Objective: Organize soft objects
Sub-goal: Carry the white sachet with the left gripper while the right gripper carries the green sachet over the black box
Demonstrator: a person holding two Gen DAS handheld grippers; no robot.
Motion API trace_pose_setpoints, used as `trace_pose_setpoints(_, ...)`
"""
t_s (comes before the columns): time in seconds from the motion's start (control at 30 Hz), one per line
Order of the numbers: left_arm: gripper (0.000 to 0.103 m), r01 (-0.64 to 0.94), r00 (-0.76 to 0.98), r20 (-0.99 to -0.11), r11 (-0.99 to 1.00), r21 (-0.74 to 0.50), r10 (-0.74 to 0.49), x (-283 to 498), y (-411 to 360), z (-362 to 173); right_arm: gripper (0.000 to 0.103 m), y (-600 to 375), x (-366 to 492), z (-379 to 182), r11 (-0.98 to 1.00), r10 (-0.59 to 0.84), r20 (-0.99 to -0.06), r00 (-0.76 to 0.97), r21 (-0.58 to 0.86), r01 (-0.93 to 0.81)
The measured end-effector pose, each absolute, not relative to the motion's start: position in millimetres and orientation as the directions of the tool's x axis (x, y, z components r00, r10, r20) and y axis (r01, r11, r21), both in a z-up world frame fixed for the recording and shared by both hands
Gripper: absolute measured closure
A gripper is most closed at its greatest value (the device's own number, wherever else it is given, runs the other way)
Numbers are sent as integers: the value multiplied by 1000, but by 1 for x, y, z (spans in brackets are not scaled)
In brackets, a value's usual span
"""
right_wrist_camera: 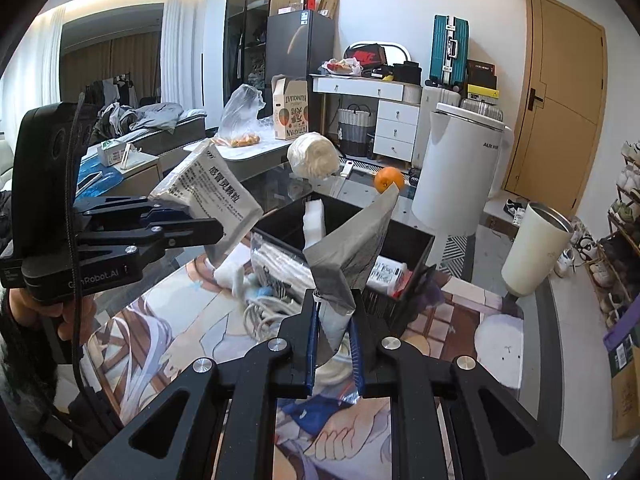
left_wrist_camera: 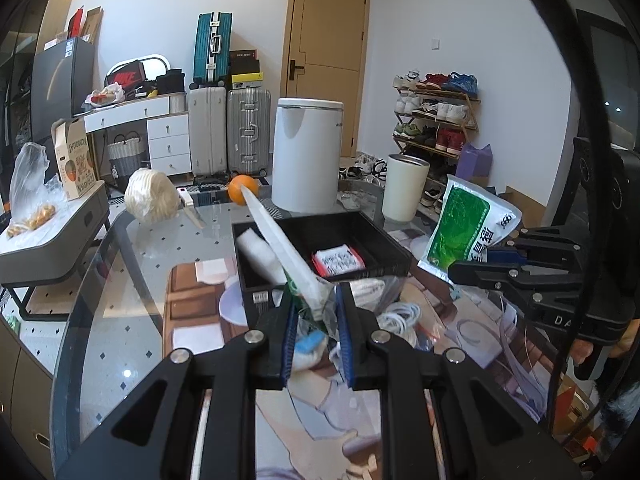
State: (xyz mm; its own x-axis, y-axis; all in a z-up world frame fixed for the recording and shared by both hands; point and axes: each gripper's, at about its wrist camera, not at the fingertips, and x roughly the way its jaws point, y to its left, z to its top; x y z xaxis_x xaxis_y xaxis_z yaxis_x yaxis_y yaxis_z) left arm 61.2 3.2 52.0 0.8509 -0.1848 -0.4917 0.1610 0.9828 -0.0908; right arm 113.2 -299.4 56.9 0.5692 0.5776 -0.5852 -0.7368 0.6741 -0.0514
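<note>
Fingers of both grippers, left (left_wrist_camera: 316,316) and right (right_wrist_camera: 335,322), are each clamping a flat, crinkled foil sachet (left_wrist_camera: 280,248) (right_wrist_camera: 352,248) above the rectangular black bin (left_wrist_camera: 360,236).

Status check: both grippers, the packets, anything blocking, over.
Both shut: left gripper on printed packet, right gripper on green packet. Black bin just ahead. Cable pile below, nothing blocking.

left gripper (left_wrist_camera: 316,312) clamping sachet (left_wrist_camera: 276,240), black bin (left_wrist_camera: 384,236) behind
</note>
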Motion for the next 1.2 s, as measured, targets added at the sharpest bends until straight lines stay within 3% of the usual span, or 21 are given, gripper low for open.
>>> trace_pose_setpoints(0.7,87,149,857,-486,985,-84,-171,122,14,60,89,-273,170,66,666,602,-570,559,-27,-745)
trace_pose_setpoints(1.2,87,127,837,-525,988,-84,-153,152,25,46,89,-245,213,40,629,617,-624,479,25,-777)
